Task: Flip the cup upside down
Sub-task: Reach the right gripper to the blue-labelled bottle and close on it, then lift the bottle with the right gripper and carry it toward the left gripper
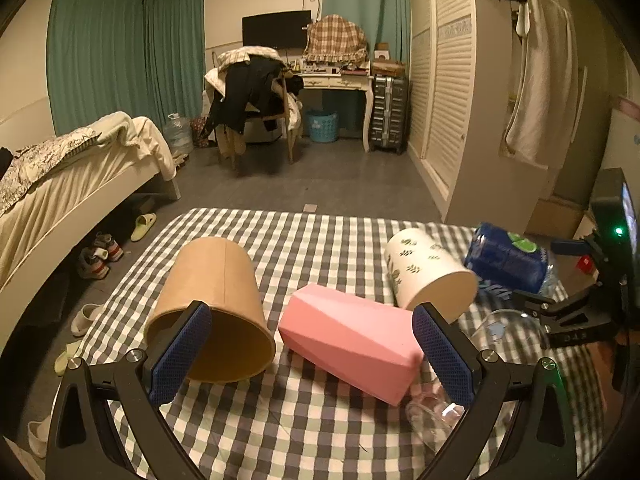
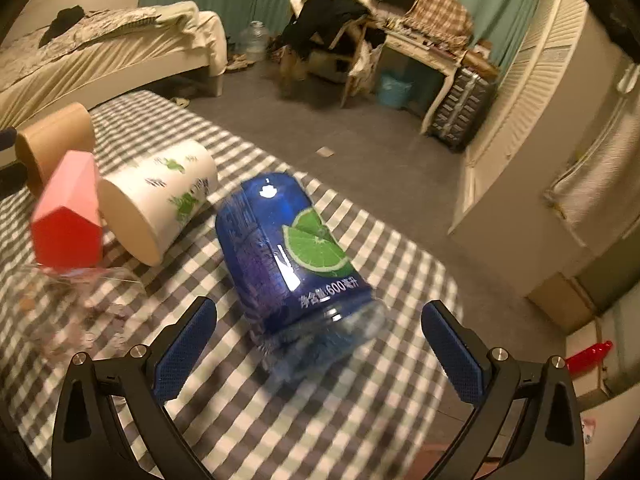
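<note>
Several cups lie on their sides on the checked tablecloth (image 1: 304, 420). A brown paper cup (image 1: 212, 308) lies at the left, a pink faceted cup (image 1: 352, 340) in the middle, a white leaf-print cup (image 1: 428, 272) behind it, and a blue-labelled plastic cup (image 1: 508, 260) at the right. My left gripper (image 1: 312, 356) is open and empty, its fingers either side of the pink cup. My right gripper (image 2: 320, 348) is open and empty, just short of the blue cup (image 2: 288, 252). A clear glass (image 1: 432, 416) lies by the pink cup.
The right gripper's body (image 1: 580, 312) shows at the right of the left wrist view. The table's far edge (image 1: 312, 212) drops to grey floor. A bed (image 1: 60, 184) stands at the left, a wardrobe (image 1: 460, 100) at the right, a chair and desk behind.
</note>
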### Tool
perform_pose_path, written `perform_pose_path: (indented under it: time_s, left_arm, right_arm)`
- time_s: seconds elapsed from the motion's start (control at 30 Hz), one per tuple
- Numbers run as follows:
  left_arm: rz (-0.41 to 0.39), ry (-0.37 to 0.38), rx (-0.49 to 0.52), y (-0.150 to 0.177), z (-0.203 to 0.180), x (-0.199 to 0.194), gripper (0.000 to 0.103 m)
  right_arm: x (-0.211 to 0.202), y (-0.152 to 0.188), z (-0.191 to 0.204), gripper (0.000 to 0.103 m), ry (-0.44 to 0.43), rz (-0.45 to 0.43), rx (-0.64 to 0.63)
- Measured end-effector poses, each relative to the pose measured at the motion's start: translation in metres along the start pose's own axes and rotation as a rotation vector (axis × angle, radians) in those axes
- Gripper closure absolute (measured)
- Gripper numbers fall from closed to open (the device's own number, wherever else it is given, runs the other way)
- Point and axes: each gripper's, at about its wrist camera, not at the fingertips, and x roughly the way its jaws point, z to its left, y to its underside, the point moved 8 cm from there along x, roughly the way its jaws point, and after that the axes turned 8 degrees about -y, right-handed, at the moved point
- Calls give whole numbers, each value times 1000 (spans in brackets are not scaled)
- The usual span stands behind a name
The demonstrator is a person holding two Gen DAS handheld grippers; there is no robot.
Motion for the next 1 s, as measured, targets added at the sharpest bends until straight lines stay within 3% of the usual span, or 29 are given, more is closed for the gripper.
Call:
perform_pose_path:
  time_s: [0.17,0.23,0.37,0.73,0.83,1.0]
  left_arm:
    - [16,-14,12,4,-3,10,0]
    - [17,-10,14,3,-5,10,0]
    - [-1,2,25,1,-8,3,0]
    - [-54,32,13,3,19,-46,0]
    - [-64,42,-40,5,48,-60,0]
    - [-87,40,-96,12,94,-78,0]
  right_arm:
    - [23,6,-2,2,-73,14,30]
    - [29,7,0,19,-76,23,29]
    - [26,14,0,22,-88,36,69]
    - [-94,35,24,24,132,-53,210]
    - [-135,32,59,24,184,-90,240]
    - [-166,18,133,25,174,-155,330]
